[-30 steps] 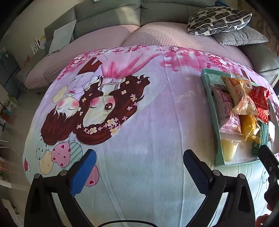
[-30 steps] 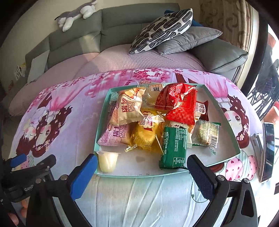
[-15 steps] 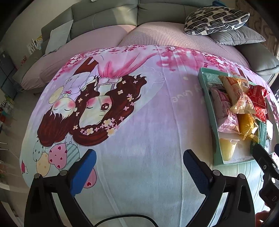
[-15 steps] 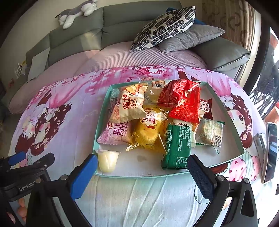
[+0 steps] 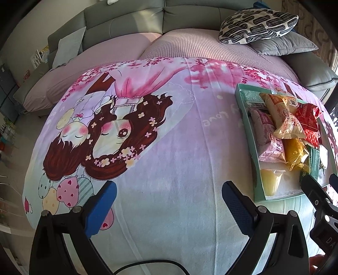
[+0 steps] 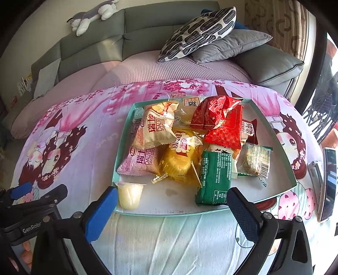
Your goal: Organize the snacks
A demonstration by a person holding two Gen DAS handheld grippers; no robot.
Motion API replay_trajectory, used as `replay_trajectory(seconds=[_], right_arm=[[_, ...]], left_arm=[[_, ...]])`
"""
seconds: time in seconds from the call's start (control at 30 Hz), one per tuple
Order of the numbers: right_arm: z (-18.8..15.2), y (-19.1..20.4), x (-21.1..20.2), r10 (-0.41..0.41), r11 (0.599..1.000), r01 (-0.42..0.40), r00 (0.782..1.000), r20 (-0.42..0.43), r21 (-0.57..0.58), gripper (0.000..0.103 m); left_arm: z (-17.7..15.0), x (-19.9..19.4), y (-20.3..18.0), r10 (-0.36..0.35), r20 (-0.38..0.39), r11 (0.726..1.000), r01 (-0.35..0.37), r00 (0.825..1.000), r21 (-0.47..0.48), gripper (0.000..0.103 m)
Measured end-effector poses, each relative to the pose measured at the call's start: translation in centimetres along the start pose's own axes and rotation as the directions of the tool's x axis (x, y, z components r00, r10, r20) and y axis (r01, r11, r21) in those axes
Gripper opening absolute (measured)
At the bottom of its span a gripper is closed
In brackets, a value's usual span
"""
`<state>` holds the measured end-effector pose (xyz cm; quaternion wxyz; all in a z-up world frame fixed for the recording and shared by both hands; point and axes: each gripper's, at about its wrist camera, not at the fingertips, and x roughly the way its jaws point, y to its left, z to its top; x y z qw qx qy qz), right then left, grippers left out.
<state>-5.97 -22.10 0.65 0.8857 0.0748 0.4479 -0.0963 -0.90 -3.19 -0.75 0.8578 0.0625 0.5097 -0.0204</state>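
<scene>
A teal tray point(image 6: 281, 191) on the cartoon blanket holds several snacks: a jelly cup point(image 6: 128, 195), a green packet point(image 6: 214, 178), a yellow cake packet point(image 6: 179, 160), a pink swiss-roll packet point(image 6: 143, 161), a cream swiss-roll packet point(image 6: 157, 129) and red packets point(image 6: 221, 122). My right gripper point(image 6: 173, 208) is open and empty at the tray's near edge. My left gripper point(image 5: 168, 203) is open and empty over bare blanket, left of the tray point(image 5: 246, 118). The jelly cup also shows in the left wrist view point(image 5: 269, 182).
A grey sofa point(image 6: 90, 44) with a patterned pillow point(image 6: 200, 31) and grey cushions lies behind. A plush toy point(image 6: 93, 15) lies on the sofa back. A phone point(image 6: 328, 182) lies on the blanket right of the tray. The blanket point(image 5: 169, 158) spreads left of the tray.
Both grippers have moved slightly forward. The tray sits a little nearer in the right wrist view. Both jaws stay open.
</scene>
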Motion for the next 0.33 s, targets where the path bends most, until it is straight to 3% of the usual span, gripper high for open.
replay_trajectory(seconds=[0.33], right_arm=[[-0.06,-0.37,-0.06,-0.001,1.0,0.001,1.0,0.0,0.009,0.103]], left_arm=[[0.11,-0.48,0.11,0.006,0.027,1.0,-0.006,1.0,-0.009,0.1]])
